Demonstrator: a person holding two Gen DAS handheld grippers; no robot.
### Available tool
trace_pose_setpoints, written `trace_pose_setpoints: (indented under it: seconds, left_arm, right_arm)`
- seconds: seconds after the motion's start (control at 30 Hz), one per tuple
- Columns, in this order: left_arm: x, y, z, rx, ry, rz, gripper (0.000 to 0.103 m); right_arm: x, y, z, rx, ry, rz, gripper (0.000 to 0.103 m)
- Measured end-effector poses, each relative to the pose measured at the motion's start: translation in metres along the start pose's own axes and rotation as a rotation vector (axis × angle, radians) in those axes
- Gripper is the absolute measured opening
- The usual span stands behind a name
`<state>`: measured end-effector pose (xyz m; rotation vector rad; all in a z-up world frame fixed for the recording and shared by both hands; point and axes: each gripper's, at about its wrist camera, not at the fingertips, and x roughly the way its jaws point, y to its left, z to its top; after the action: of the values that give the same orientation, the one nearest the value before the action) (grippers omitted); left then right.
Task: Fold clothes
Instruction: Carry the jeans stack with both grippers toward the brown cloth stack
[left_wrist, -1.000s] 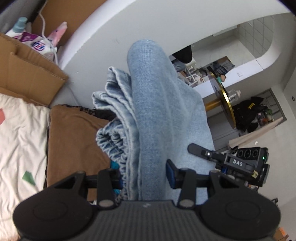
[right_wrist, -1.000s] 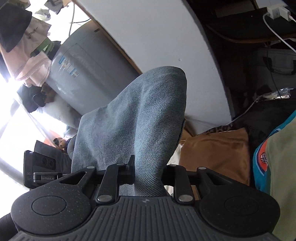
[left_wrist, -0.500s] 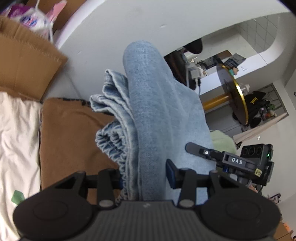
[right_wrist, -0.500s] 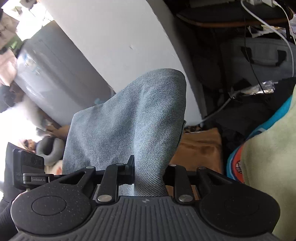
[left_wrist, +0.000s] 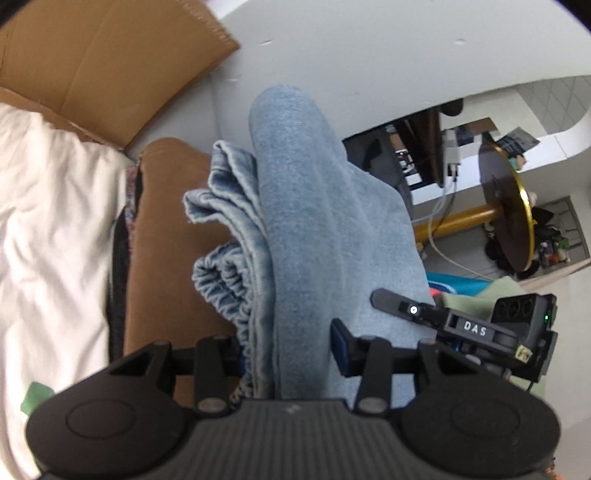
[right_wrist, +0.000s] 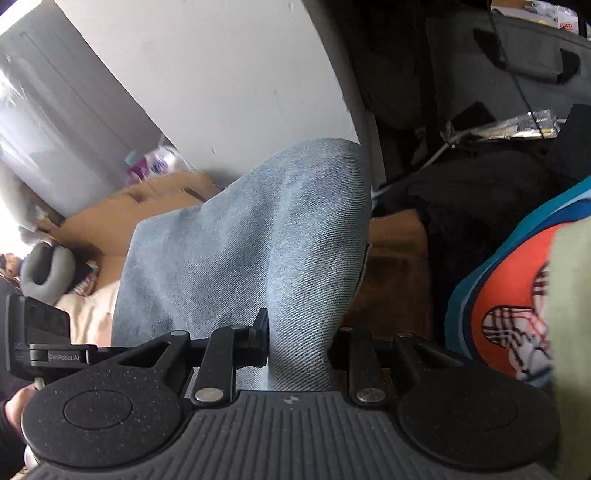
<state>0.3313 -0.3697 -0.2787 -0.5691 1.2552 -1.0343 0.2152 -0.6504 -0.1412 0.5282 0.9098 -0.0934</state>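
We have the folded denim garment (left_wrist: 332, 236) clamped in both the left gripper (left_wrist: 291, 350) and the right gripper (right_wrist: 299, 347), its long fold running up frame centre from each jaw, hanging, probably, just over the brown cloth (left_wrist: 162, 251) lower left.

Denim garment (right_wrist: 258, 251) in right gripper (right_wrist: 299, 343)

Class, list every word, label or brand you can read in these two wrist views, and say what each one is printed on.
"DAS": white letters on the other hand-held gripper, seen in the left wrist view.
"GenRobot.AI": small label on the black device at the left edge of the right wrist view.
Purple-and-white package by the cardboard: print too blurred to read.
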Motion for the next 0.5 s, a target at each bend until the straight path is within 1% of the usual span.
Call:
trace_pose_setpoints:
  seconds: [0.17, 0.3, 0.43, 0.5]
  left_arm:
    - [0.005, 0.011, 0.007, -0.002, 0.003, 0.015, 0.044]
    - [0.017, 0.013, 0.013, -0.008, 0.013, 0.031, 0.044]
    - [0.028, 0.028, 0.016, -0.036, 0.012, 0.042, 0.044]
    - [0.029, 0.03, 0.015, -0.051, 0.002, 0.062, 0.045]
  right_arm:
    - [0.019, -0.01, 0.003, 0.034, 0.009, 0.009, 0.024]
    - [0.033, -0.013, 0.006, 0.03, 0.02, -0.012, 0.025]
    - [0.049, -0.024, 0.005, 0.069, 0.026, -0.007, 0.025]
    - [0.059, -0.03, 0.003, 0.084, 0.031, -0.002, 0.025]
